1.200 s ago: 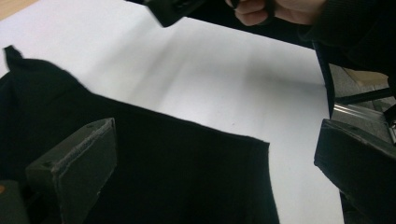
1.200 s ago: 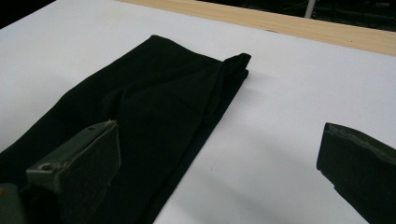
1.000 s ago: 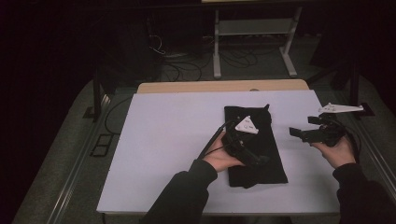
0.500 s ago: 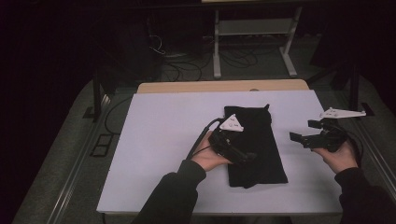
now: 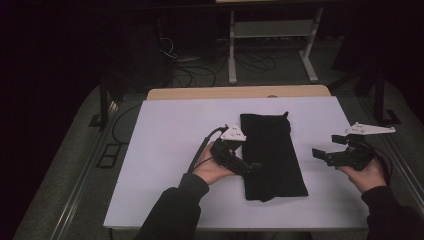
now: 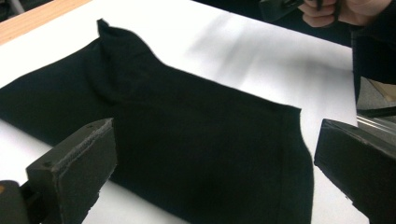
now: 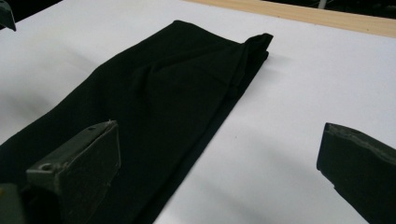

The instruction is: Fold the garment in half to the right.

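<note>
The left hand-held gripper (image 5: 254, 167) has drawn back to the left edge of the folded black cloth (image 5: 272, 152), jaws spread and empty. The cloth lies flat on the white counter (image 5: 165, 150), right of centre, longer than before. Well right of it, the right hand-held gripper (image 5: 320, 154) hovers, jaws apart, empty.

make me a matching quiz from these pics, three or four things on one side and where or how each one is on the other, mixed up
Things:
1. black cloth
2. left gripper
3. right gripper
4. wooden strip

Places or states:
A. open, held off the cloth's right side
B. along the table's far edge
C. lying folded flat mid-table
D. open, at the cloth's left edge

Pairs: 1-C, 2-D, 3-A, 4-B
</note>
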Action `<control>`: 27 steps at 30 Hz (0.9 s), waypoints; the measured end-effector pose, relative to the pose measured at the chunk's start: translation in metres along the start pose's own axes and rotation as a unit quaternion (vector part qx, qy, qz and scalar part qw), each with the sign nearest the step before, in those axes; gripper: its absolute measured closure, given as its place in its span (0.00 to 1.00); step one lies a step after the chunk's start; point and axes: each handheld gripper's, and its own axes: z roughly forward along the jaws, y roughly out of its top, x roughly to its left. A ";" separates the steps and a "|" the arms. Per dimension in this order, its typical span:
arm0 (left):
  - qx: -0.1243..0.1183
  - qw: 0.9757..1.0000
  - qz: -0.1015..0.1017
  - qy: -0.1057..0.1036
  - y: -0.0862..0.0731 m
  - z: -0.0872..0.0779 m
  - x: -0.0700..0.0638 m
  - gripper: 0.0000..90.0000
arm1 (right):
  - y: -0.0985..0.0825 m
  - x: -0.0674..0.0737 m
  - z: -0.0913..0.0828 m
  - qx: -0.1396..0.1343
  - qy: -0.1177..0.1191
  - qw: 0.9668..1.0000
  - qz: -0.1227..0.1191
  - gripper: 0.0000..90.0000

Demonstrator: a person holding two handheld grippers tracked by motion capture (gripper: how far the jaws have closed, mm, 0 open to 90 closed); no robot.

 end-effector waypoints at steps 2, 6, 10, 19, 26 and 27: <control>0.000 1.000 -0.001 0.003 -0.003 -0.003 0.002 0.00 | -0.002 0.000 -0.001 0.000 -0.002 1.000 0.000 0.00; -0.002 1.000 -0.007 0.007 -0.009 -0.009 0.005 0.00 | -0.006 0.001 -0.003 -0.001 0.001 1.000 -0.001 0.00; -0.005 1.000 -0.014 0.012 -0.016 -0.015 0.009 0.00 | -0.009 0.003 -0.005 -0.003 0.003 1.000 0.000 0.00; -0.011 0.999 -0.027 0.021 -0.028 -0.027 0.015 0.00 | -0.018 0.007 -0.007 -0.001 0.008 1.000 -0.002 0.00; -0.031 0.998 -0.041 0.022 -0.043 -0.039 0.021 0.00 | -0.026 0.011 -0.007 -0.001 0.013 1.000 -0.015 0.00; -0.032 0.998 -0.041 0.024 -0.045 -0.041 0.021 0.00 | -0.027 0.012 -0.008 0.000 0.014 1.000 -0.016 0.00</control>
